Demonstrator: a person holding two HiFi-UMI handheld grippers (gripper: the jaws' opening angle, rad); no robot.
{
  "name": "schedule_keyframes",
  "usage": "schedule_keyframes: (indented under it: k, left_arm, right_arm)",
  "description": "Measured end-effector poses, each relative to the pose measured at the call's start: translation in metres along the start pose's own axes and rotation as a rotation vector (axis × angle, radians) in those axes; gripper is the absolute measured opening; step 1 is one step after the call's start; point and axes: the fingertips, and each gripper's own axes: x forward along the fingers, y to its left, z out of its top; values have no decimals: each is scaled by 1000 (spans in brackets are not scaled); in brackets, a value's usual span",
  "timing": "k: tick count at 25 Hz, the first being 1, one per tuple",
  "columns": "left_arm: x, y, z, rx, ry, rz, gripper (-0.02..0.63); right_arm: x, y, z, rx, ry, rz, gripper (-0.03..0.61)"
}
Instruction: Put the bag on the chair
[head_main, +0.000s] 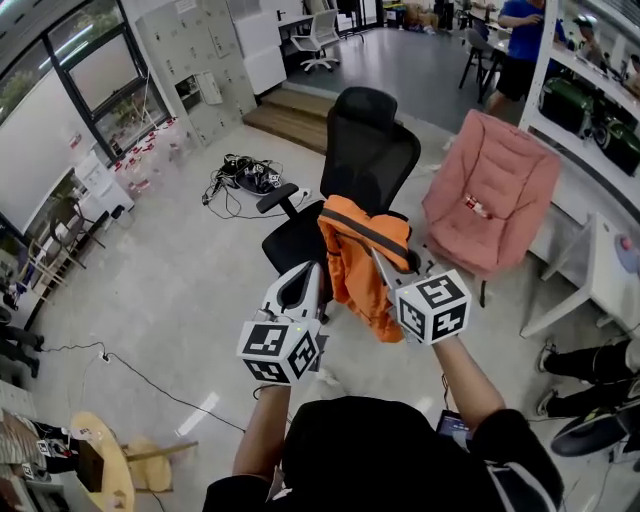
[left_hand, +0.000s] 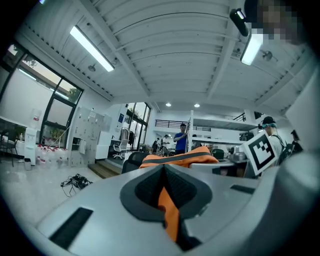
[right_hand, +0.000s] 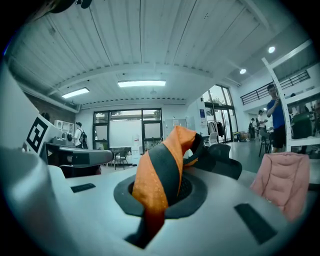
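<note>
An orange bag (head_main: 360, 262) with dark grey straps hangs in the air just in front of the seat of a black office chair (head_main: 370, 150). My left gripper (head_main: 312, 274) is shut on the bag's left side; orange cloth (left_hand: 170, 207) is pinched between its jaws. On the bag's right side my right gripper (head_main: 383, 264) is shut on an orange and grey strap (right_hand: 160, 172) that arches up out of its jaws. The chair's back shows behind the bag in the left gripper view (left_hand: 132, 160) and in the right gripper view (right_hand: 227, 164). The bag's lower part hangs loose below both grippers.
A pink padded chair (head_main: 495, 190) stands to the right of the black chair, beside a white shelf unit (head_main: 590, 250). A tangle of cables (head_main: 240, 180) lies on the floor at the left. A person in blue (head_main: 520, 40) stands far back. A wooden stool (head_main: 110, 460) is at the lower left.
</note>
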Motion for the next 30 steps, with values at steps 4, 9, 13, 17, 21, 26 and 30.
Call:
schedule_keyframes:
  k: [4,9,13,17,21,26,30]
  left_arm:
    - [1,9,0,-11,-1,0,9]
    - [12,26,-3,-27,-4,13,9]
    - [29,42,1,-41,3,11,9]
    - [47,63,6,-55,9,6,9]
    - [79,87,-2,-68,25,-3,9]
    - [117,118,4,-76,33,-19,9]
    - [144,149,10,-93,36,-24,9]
  right_arm:
    - [9,1,1,-1,4,-1,12]
    - [28,-1,3,-4,-14,20,12]
    - [48,-10,9,6,-10,16,13]
    - [73,-16,13,13,4,17,12]
    - [106,-30,7,17,17,17,12]
    - [150,-49,9,24,36,5,12]
    - [187,-63,15,26,46,-9,12]
